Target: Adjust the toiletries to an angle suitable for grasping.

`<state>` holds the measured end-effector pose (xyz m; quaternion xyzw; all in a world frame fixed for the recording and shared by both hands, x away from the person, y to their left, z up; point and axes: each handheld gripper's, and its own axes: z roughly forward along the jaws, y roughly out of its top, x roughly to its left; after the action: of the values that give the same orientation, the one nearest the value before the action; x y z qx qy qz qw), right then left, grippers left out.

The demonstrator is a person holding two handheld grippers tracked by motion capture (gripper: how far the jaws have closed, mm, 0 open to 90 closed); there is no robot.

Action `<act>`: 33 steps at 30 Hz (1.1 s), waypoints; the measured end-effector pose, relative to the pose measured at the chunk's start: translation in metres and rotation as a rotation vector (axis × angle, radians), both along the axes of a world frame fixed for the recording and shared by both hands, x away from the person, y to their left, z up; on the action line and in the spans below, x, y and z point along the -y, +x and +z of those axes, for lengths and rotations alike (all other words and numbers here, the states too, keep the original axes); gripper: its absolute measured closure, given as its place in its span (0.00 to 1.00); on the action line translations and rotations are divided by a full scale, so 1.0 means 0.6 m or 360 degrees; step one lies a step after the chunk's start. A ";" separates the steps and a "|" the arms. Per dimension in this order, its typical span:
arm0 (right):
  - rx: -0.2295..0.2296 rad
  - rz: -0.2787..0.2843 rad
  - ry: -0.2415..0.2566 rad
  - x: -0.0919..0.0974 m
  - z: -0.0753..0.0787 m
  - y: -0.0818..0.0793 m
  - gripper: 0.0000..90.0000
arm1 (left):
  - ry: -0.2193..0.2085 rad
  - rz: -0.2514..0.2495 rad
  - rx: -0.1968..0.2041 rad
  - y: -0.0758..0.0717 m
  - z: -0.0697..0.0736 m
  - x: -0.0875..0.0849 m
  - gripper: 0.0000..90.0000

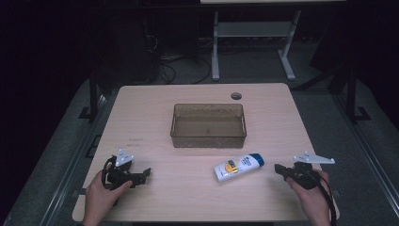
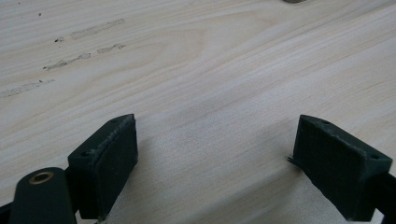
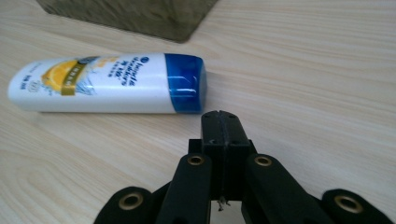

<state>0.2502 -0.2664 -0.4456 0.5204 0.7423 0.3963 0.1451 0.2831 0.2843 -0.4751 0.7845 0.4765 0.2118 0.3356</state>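
A white shampoo bottle (image 1: 238, 167) with a blue cap lies on its side on the wooden table (image 1: 197, 96), in front of a translucent brown bin (image 1: 208, 125). In the right gripper view the bottle (image 3: 100, 83) lies just beyond my right gripper (image 3: 220, 116), whose jaws are pressed together with nothing between them. In the high view the right gripper (image 1: 281, 168) sits right of the bottle, a short gap away. My left gripper (image 1: 145, 174) rests near the table's front left. Its jaws (image 2: 212, 154) stand wide open over bare wood.
The bin is empty and sits mid-table. A round cable hole (image 1: 236, 96) lies near the far edge. Beyond the table stand a white desk frame (image 1: 251, 42) and cables on the dark floor.
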 end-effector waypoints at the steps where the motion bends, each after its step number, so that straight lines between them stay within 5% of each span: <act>1: 0.0003 0.0013 0.0002 -0.002 0.001 0.002 1.00 | 0.0000 0.0000 0.0000 0.000 0.000 0.000 0.14; 33: 0.0016 0.0242 0.0036 -0.086 0.020 0.044 1.00 | 0.0001 0.0000 0.0000 0.000 0.000 0.000 0.14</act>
<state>0.2765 -0.2145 -0.4336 0.4620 0.7745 0.4172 0.1125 0.2831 0.2843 -0.4751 0.7846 0.4764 0.2119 0.3354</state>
